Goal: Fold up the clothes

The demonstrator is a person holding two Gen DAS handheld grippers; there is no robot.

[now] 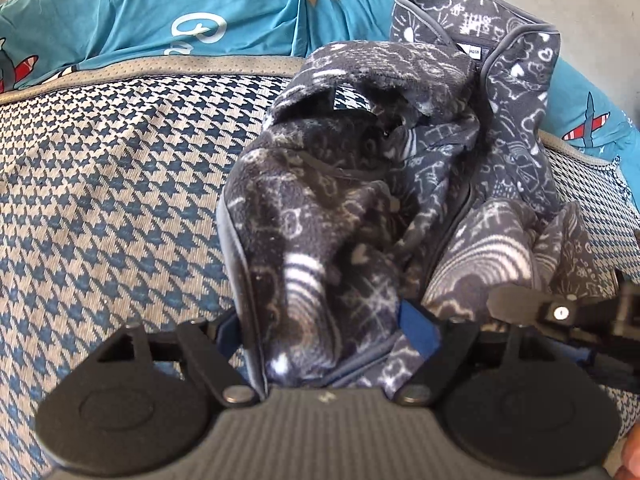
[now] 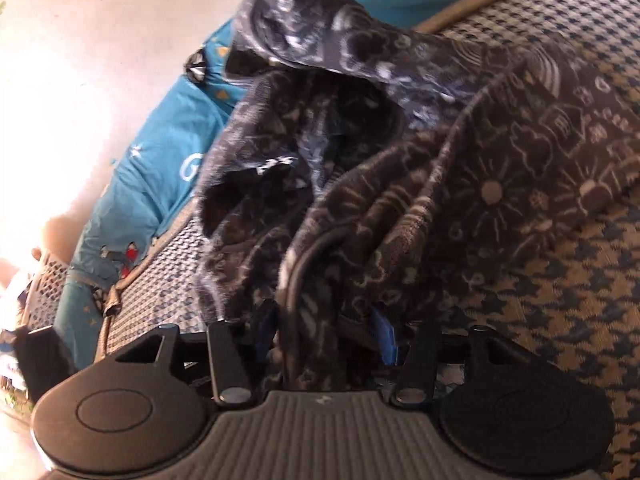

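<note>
fleece jacket point(image 1: 360, 200) lies bunched on my bedspread point(image 1: 120, 180); left gripper point(image 1: 328, 332) and right gripper point(image 2: 326, 332) each pinch its hem, ready to spread it.

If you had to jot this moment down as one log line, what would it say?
task: fold clothes | left gripper: shut on fleece jacket | right gripper: shut on fleece jacket | jacket: bunched, unfolded, on houndstooth cover
</note>
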